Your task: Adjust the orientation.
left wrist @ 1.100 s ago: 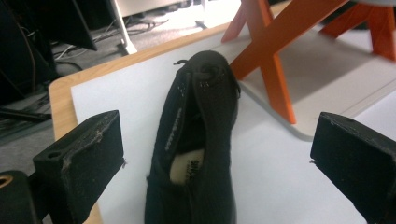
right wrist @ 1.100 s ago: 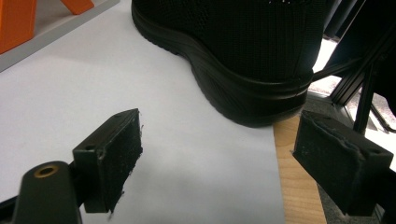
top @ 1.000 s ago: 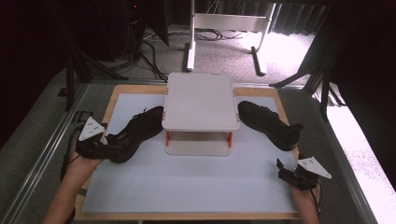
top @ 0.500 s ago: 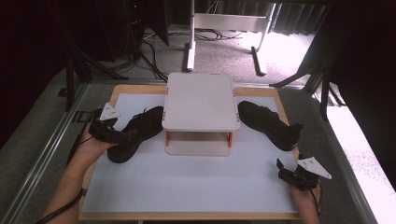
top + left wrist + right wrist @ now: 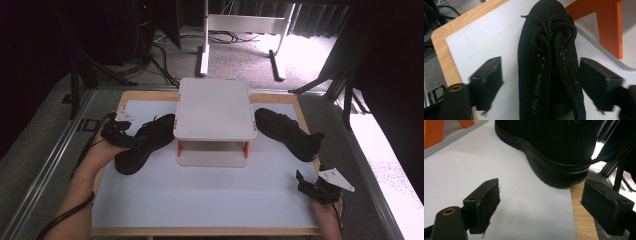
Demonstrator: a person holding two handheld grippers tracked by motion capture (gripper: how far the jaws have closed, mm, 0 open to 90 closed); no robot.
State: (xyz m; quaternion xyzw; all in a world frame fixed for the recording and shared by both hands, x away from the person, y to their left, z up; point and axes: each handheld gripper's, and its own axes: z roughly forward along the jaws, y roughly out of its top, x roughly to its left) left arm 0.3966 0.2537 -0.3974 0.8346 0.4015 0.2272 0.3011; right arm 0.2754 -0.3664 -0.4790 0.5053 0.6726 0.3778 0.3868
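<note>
The left gripper [image 5: 540,82], jaws just closing but not yet pressing, straddles the left shoe [image 5: 549,60], whose long axis runs toward 12 o'clock between them; the right gripper [image 5: 549,205] gapes empty.

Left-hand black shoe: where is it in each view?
High view: left shoe lies left of the white stand, the left gripper at it.
Left gripper view: shoe fills the centre, between the jaws.
Right gripper view: the shoe there is the other one.
Shared landmark: the stand's orange leg.
</note>
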